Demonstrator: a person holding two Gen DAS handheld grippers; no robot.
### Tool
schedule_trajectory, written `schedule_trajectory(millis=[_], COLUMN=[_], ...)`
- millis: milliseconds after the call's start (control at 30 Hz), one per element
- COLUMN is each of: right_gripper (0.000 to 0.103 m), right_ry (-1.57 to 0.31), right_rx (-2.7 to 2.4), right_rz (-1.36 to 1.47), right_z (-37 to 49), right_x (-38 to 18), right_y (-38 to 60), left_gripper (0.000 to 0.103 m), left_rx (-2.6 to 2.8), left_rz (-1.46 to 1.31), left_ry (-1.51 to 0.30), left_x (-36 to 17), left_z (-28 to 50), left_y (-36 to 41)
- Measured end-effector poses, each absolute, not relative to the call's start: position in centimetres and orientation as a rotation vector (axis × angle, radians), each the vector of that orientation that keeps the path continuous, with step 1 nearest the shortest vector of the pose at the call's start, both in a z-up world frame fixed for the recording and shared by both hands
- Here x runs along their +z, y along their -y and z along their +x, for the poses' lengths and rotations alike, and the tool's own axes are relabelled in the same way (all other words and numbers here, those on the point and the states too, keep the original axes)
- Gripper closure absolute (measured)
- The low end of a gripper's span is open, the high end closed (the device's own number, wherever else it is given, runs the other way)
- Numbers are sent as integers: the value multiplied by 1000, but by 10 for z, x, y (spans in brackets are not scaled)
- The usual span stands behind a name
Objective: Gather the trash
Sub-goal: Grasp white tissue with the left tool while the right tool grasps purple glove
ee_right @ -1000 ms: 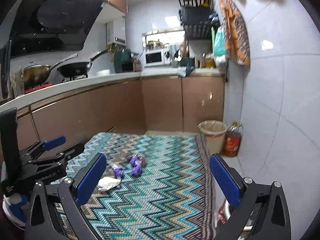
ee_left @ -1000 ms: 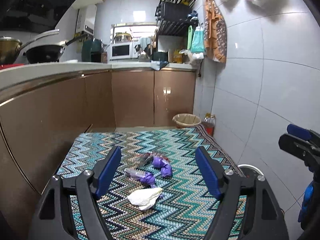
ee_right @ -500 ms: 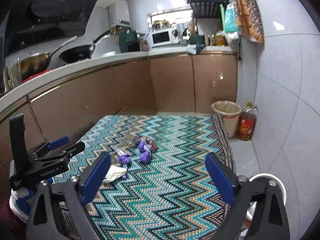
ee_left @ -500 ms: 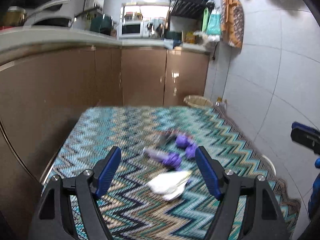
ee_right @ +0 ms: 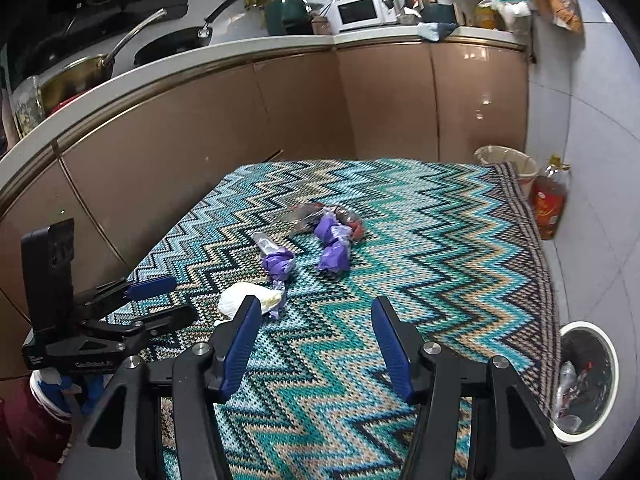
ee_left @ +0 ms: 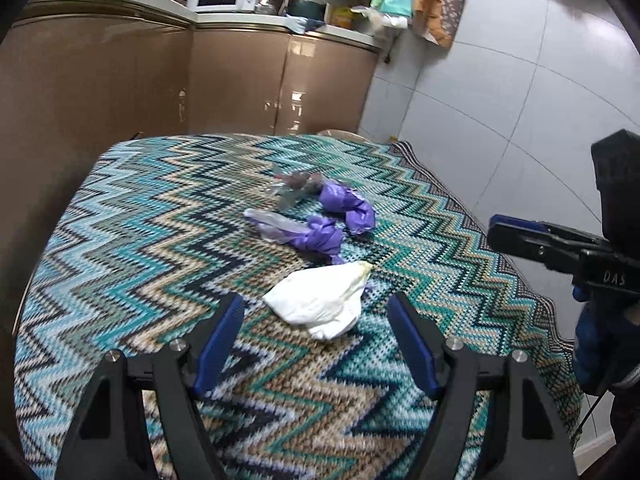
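Observation:
Trash lies on a table under a zigzag cloth. A crumpled white tissue lies nearest, just beyond my open left gripper; it also shows in the right wrist view. Behind it lie two purple wrappers and a clear wrapper with red bits. My right gripper is open and empty above the cloth, to the right of the trash. The left gripper shows at the left of the right wrist view.
A white trash bin with wrappers in it stands on the floor at the table's right edge. A beige bin and an oil bottle stand beyond the far corner. Brown cabinets run behind and to the left.
Both grippers have moved forward and tilted down over the table. The white tissue now lies close between the left fingers. The right jaws have narrowed a little.

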State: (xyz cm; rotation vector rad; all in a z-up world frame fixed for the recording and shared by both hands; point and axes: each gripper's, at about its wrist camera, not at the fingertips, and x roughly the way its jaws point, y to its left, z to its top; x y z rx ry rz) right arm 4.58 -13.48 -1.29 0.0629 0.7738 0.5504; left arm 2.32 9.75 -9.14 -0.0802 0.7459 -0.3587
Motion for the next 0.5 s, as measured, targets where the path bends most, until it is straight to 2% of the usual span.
schedule_trajectory(millis=[33, 233, 500], right_gripper=[48, 48, 48], right_ry=[-779, -807, -848], right_rx=[556, 563, 579], right_rz=[60, 67, 65], right_z=[48, 65, 95], right_x=[-15, -25, -44], right_y=[133, 134, 126], left_gripper=[31, 49, 80], left_rx=[-364, -406, -462], left_rz=[-73, -69, -172], left_ry=[-751, -817, -884], left_x=[-94, -112, -132], left_z=[29, 61, 76], left_y=[-94, -81, -91])
